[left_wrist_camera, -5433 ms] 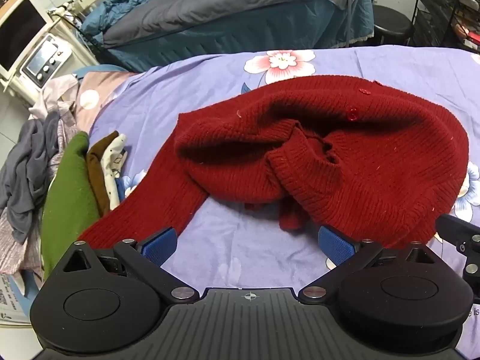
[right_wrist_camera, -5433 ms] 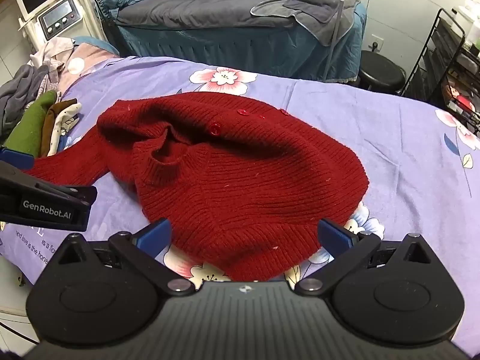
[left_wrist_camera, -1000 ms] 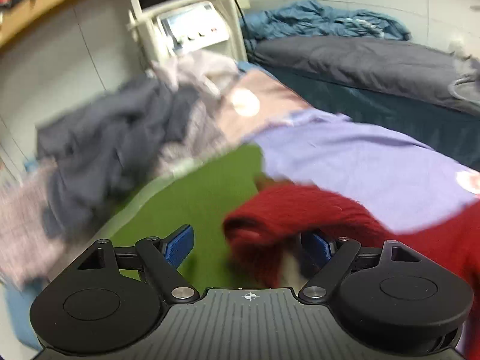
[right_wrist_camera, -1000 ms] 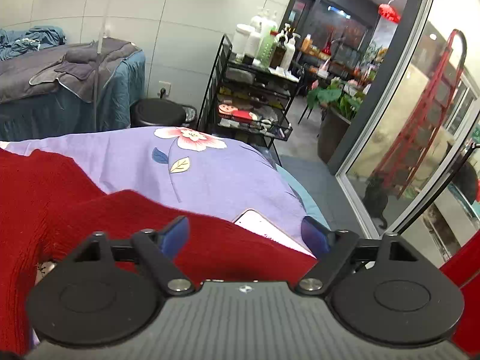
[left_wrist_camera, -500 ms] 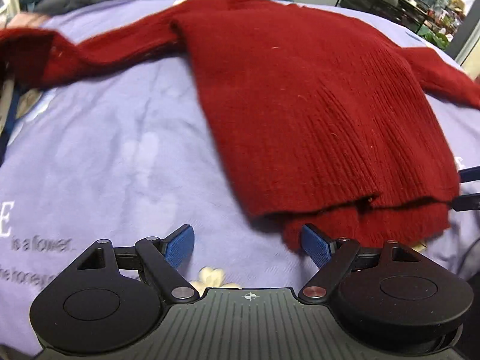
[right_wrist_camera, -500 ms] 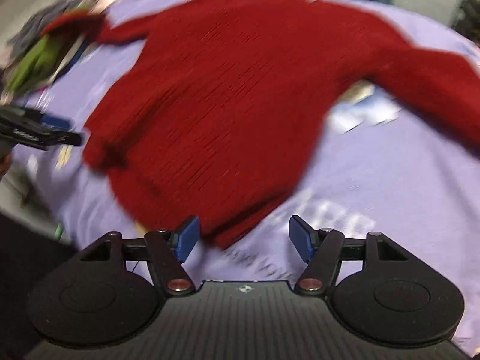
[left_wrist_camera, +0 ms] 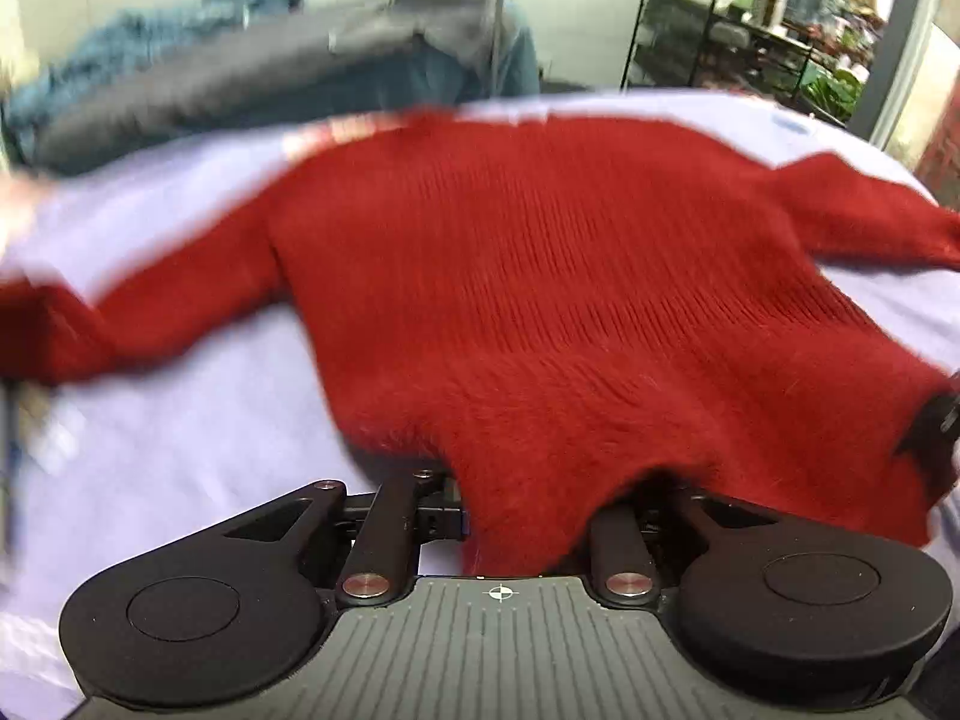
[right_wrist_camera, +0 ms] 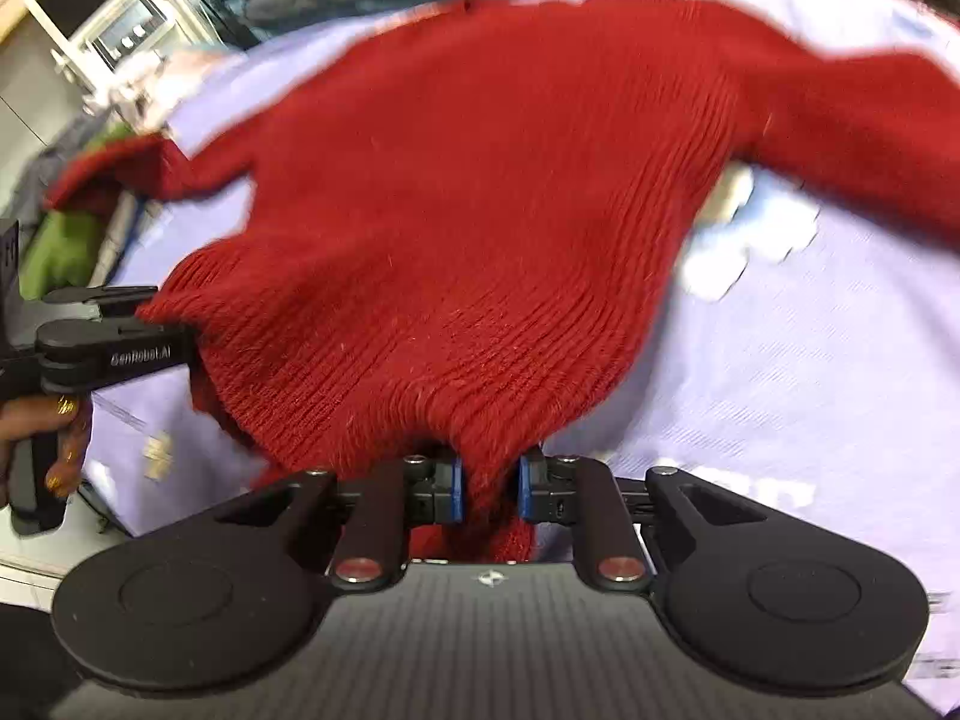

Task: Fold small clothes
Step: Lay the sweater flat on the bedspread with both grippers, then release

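Observation:
A red knit sweater [left_wrist_camera: 540, 300] lies spread on the lilac bedsheet [left_wrist_camera: 180, 450] with its sleeves out to both sides. My left gripper [left_wrist_camera: 528, 516] is shut on the sweater's near hem at its left corner; the knit covers its pads. My right gripper [right_wrist_camera: 489, 489] is shut on the same hem at the sweater's [right_wrist_camera: 480, 180] right corner, blue pads [right_wrist_camera: 456, 489] pinching the fabric. The left gripper also shows from the side in the right wrist view [right_wrist_camera: 144, 324], gripping the hem. The hem is lifted slightly off the sheet. Both views are motion-blurred.
A green garment [right_wrist_camera: 54, 246] and a grey clothes pile lie at the bed's left edge. A second bed with dark bedding [left_wrist_camera: 240, 78] stands behind. A black wire shelf rack [left_wrist_camera: 720, 30] is at the far right. A white machine [right_wrist_camera: 120, 18] stands at the far left.
Half a second ago both grippers were open just before the hem. Now both have shut on the hem corners and the sweater is being pulled.

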`<act>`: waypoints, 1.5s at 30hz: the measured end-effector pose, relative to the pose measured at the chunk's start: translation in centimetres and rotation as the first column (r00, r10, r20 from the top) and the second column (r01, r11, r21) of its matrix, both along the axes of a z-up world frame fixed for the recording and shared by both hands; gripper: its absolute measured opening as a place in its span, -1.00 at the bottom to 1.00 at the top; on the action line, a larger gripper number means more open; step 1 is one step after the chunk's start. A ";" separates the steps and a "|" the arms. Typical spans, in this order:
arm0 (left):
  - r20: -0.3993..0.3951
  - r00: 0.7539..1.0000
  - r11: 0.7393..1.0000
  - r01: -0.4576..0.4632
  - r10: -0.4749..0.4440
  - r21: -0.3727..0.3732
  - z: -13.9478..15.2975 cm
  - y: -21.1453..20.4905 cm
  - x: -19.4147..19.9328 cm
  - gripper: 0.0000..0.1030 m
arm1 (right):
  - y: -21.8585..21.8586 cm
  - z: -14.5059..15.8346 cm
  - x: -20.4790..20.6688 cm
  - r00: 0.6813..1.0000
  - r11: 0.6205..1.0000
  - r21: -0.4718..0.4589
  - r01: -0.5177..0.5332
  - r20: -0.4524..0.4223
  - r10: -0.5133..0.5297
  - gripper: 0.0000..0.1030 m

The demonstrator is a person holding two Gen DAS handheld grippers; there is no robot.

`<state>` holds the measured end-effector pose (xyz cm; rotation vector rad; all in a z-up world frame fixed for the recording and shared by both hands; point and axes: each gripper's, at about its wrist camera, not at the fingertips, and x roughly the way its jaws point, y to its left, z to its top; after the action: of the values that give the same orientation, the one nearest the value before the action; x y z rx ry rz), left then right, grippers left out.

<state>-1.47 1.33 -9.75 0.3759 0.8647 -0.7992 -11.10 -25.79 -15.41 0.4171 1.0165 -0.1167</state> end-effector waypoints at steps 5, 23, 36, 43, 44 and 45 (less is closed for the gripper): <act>0.030 0.992 0.989 0.120 -0.123 0.085 8.4 2.6 0.1 0.17 | -3.1 8.4 -3.0 1.000 0.999 -0.038 0.004 -0.009 -0.004 -0.68; -0.228 0.949 0.972 -0.232 0.218 -0.035 0.5 13.8 3.4 1.00 | -4.8 -0.9 -3.6 0.973 0.995 0.068 0.074 -0.223 -0.057 0.45; -0.307 0.944 0.990 -0.137 0.121 -0.032 -4.6 5.9 4.5 0.33 | -2.4 -6.9 -0.6 0.960 0.947 0.281 0.152 -0.269 -0.074 -0.72; -0.172 0.960 0.975 -0.214 0.221 0.063 2.5 9.2 5.1 -0.04 | -3.5 0.3 -2.7 0.974 0.964 0.227 0.141 -0.204 -0.095 -0.81; -0.168 0.956 0.969 -0.229 0.242 0.096 2.5 9.8 5.3 -0.08 | -3.5 0.6 -2.6 0.972 0.965 0.222 0.142 -0.217 -0.093 -0.81; -0.169 0.954 0.964 -0.226 0.248 0.138 1.8 10.0 5.4 -0.14 | -3.5 0.3 -2.5 0.967 0.965 0.220 0.145 -0.238 -0.091 -0.81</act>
<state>3.93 11.33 -7.94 0.2965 1.1125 -0.5666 -13.60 -29.26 -15.07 0.6948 1.2362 -0.1540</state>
